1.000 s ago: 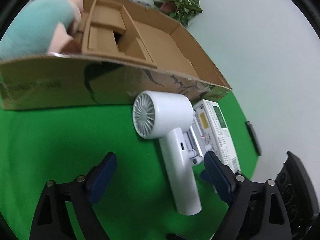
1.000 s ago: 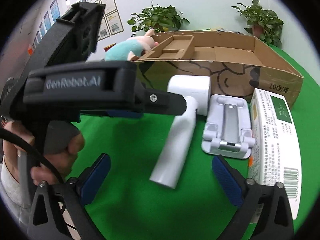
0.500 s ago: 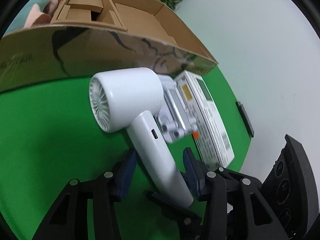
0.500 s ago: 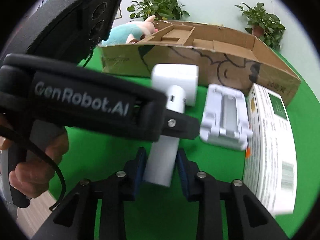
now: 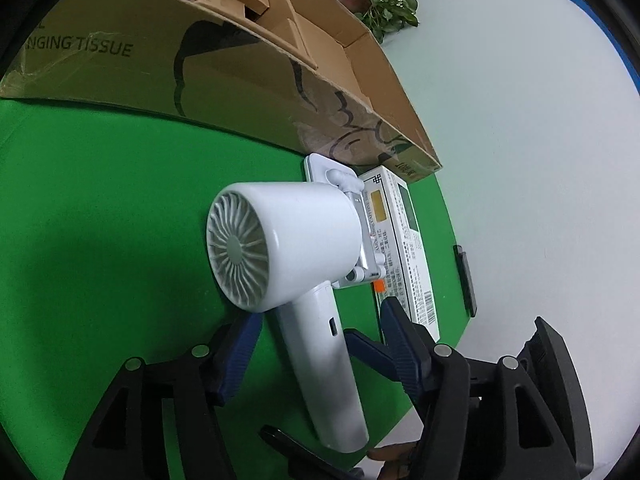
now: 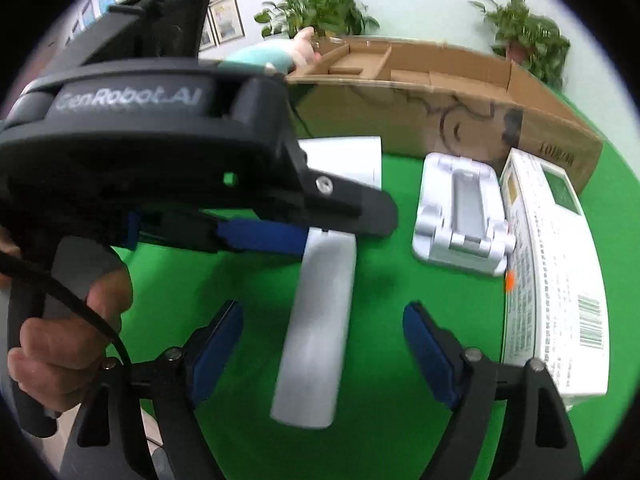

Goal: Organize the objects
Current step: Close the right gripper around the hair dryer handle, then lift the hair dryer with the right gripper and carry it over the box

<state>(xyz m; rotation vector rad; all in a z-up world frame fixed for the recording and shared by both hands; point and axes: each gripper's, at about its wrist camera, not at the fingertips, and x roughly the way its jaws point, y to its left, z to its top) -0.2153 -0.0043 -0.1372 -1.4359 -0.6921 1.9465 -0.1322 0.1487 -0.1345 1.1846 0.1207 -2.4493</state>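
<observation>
A white hair dryer point(image 5: 296, 264) is held off the green table by its handle. My left gripper point(image 5: 320, 356) is shut on that handle; it appears in the right wrist view point(image 6: 264, 236) clamping the handle's top point(image 6: 320, 320). My right gripper point(image 6: 324, 344) is open, its blue pads either side of the handle's lower end without touching. A white folding stand point(image 6: 460, 216) and a white printed box point(image 6: 560, 280) lie to the right, in front of a long cardboard box point(image 6: 420, 96).
A plush toy point(image 6: 264, 56) sits at the cardboard box's left end. Potted plants point(image 6: 316, 12) stand behind. The table's right edge point(image 5: 448, 216) runs beside the printed box point(image 5: 400, 240), with a dark flat object point(image 5: 466, 280) past it.
My left gripper closed on the dryer handle and lifted it. My right gripper, shut on the handle half a second ago, has opened.
</observation>
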